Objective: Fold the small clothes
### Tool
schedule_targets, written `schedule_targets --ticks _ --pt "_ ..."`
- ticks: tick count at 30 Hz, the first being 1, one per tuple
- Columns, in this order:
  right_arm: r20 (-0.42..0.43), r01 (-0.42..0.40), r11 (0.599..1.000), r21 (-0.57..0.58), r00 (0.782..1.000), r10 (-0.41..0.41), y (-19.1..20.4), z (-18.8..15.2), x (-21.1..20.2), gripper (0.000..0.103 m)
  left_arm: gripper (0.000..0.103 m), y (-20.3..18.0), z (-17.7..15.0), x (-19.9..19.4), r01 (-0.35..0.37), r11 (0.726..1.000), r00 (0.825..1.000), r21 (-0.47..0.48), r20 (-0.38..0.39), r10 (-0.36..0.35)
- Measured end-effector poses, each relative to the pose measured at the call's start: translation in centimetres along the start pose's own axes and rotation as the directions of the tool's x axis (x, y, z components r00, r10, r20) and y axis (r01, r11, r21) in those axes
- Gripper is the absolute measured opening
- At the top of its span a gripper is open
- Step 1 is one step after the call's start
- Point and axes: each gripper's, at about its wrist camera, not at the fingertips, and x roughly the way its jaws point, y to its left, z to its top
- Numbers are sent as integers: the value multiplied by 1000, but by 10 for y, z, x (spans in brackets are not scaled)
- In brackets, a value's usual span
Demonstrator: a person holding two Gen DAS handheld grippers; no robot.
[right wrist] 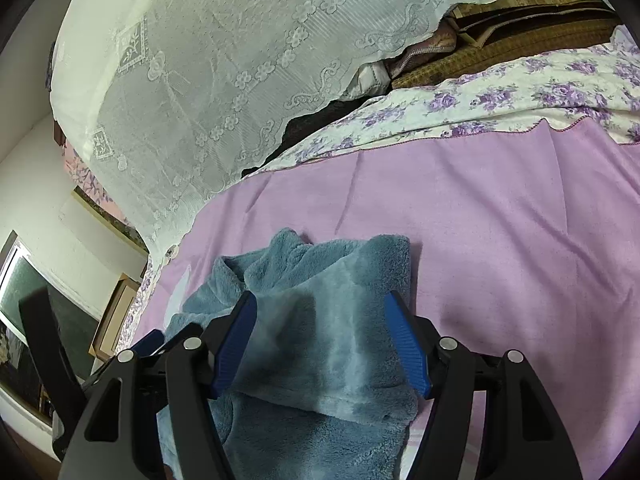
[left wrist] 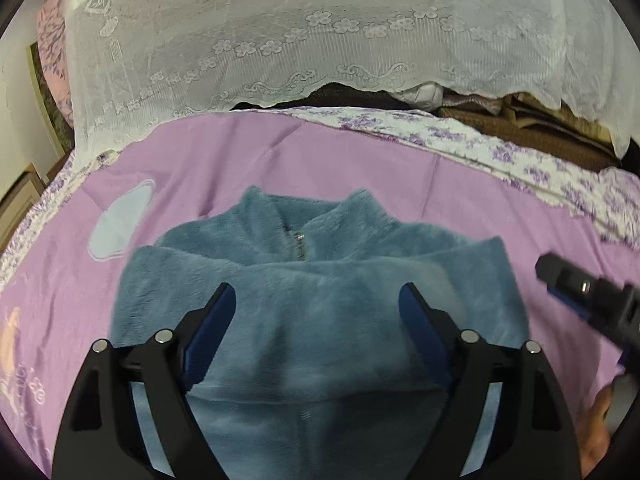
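A blue-grey fleece jacket (left wrist: 320,312) with a short zip at its collar (left wrist: 298,242) lies folded on the lilac bedspread (left wrist: 360,168). My left gripper (left wrist: 316,292) hovers over its middle, jaws wide open, the pads clear of the fleece. In the right wrist view a sleeve or side panel is folded across the jacket (right wrist: 332,344). My right gripper (right wrist: 322,300) stands open over that fold, fingers to either side of it, and no pinch shows. One of its fingers (left wrist: 560,276) enters the left wrist view from the right.
A white lace curtain (left wrist: 320,32) hangs behind the bed. A purple-flowered quilt (right wrist: 520,96) and brown folded fabrics (right wrist: 520,40) lie along the far edge. A pale blue patch (left wrist: 120,224) marks the bedspread left of the jacket. Framed pictures (right wrist: 116,312) lean against the left wall.
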Motion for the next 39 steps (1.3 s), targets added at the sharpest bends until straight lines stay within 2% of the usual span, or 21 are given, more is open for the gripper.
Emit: schedule_targets --ticks 2,5,8,11,13,16,20,21,22,25,27,28,30,32,33,36,37,39 --pt "-7 -6 1000 -18 1000 6 4 -2 1 67 87 16 -6 -7 -52 998 999 21 11 51" --pt "-38 -29 999 -41 999 27 11 -6 6 67 88 45 -14 -16 -132 991 991 17 25 131" --pt "-78 -45 997 -59 996 40 18 -14 13 66 90 93 -25 -24 -193 980 981 -45 27 194" --pt "-120 -40 997 -68 992 32 21 -23 24 57 91 133 -33 -23 -249 963 968 -103 9 251" --pt "-145 -34 997 -65 989 24 22 -28 33 52 91 155 -37 -18 -261 954 965 -147 -10 262" --pt "-165 3 998 -67 986 -14 25 -35 49 52 91 182 -42 -1 -259 942 966 -215 -48 255" --pt "-164 72 990 -122 982 -91 34 -40 66 52 91 193 -49 25 -277 939 960 -205 -94 263" --pt "-156 89 986 -142 981 -111 37 -41 69 38 91 193 -53 36 -294 937 953 -190 -128 274" --pt "-144 94 983 -156 983 -117 40 -41 70 9 92 194 -58 44 -301 936 949 -185 -157 274" --pt "-29 39 983 -182 999 -45 53 -31 49 8 93 201 -67 52 -287 934 951 -213 -179 252" --pt "72 57 961 -270 997 -39 69 -25 28 8 94 203 -68 47 -278 933 956 -227 -166 244" --pt "77 67 954 -292 996 -46 70 -24 25 8 95 203 -69 47 -277 933 956 -228 -160 244" --pt "34 105 957 -270 994 -100 57 -24 34 8 95 200 -69 47 -278 935 956 -218 -155 248" --pt "-76 160 961 -224 981 -181 33 -32 57 8 95 199 -68 44 -275 937 957 -215 -151 247" --pt "-120 155 968 -195 976 -180 21 -37 63 8 95 199 -65 39 -269 938 960 -218 -140 242" --pt "-94 157 975 -155 980 -173 18 -31 53 13 95 194 -52 20 -261 941 965 -215 -94 246" --pt "-27 184 971 -153 981 -191 25 -25 41 16 95 191 -45 18 -262 945 965 -198 -82 250" --pt "43 201 959 -198 980 -197 42 -20 32 16 95 184 -32 17 -280 945 960 -169 -60 274"
